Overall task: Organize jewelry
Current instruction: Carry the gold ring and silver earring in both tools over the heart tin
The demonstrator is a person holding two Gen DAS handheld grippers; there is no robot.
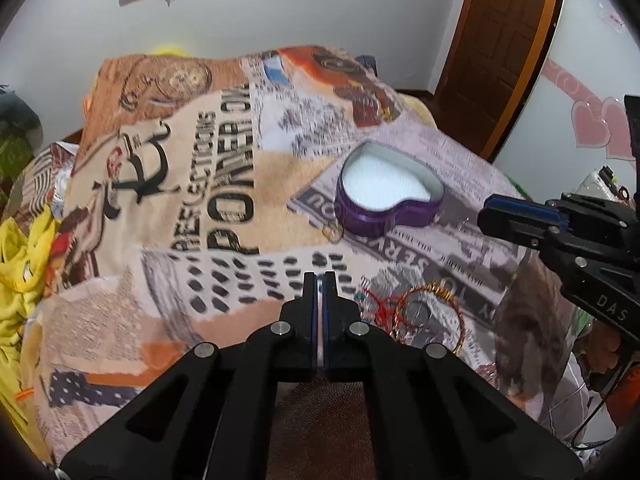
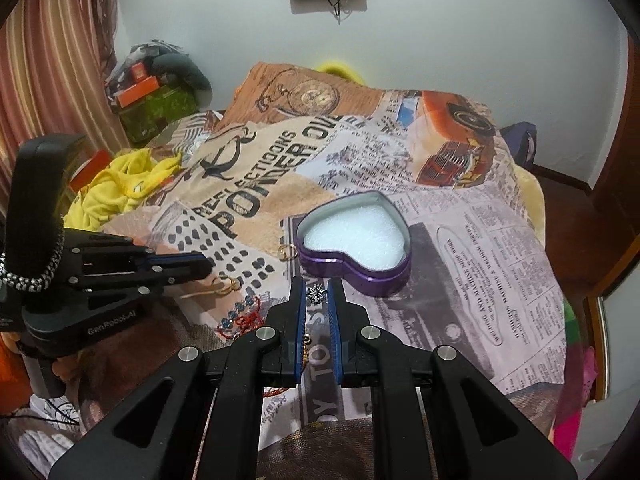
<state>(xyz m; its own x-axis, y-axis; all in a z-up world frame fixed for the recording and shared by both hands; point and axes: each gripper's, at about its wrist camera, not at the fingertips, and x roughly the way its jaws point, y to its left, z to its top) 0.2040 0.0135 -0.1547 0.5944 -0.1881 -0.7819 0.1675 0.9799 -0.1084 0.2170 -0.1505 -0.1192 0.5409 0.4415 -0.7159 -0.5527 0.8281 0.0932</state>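
Note:
A purple heart-shaped tin (image 2: 356,240) lined with white foam lies open on the printed blanket; it also shows in the left wrist view (image 1: 390,192). My right gripper (image 2: 317,294) is shut on a sparkly crystal piece (image 2: 316,294) just in front of the tin, a beaded strand hanging below. My left gripper (image 1: 319,280) is shut and empty above the blanket. A gold wire hoop with red thread (image 1: 430,312) lies to its right. Gold rings (image 2: 288,252) lie beside the tin, and a blue-and-red bracelet (image 2: 240,316) lies further left.
The printed blanket (image 2: 480,260) covers the bed. Yellow cloth (image 2: 120,188) lies at its left edge, with boxes and clutter (image 2: 152,96) by the curtain. A brown door (image 1: 500,40) stands at the right. The other gripper shows in each view: the left (image 2: 120,272), the right (image 1: 560,232).

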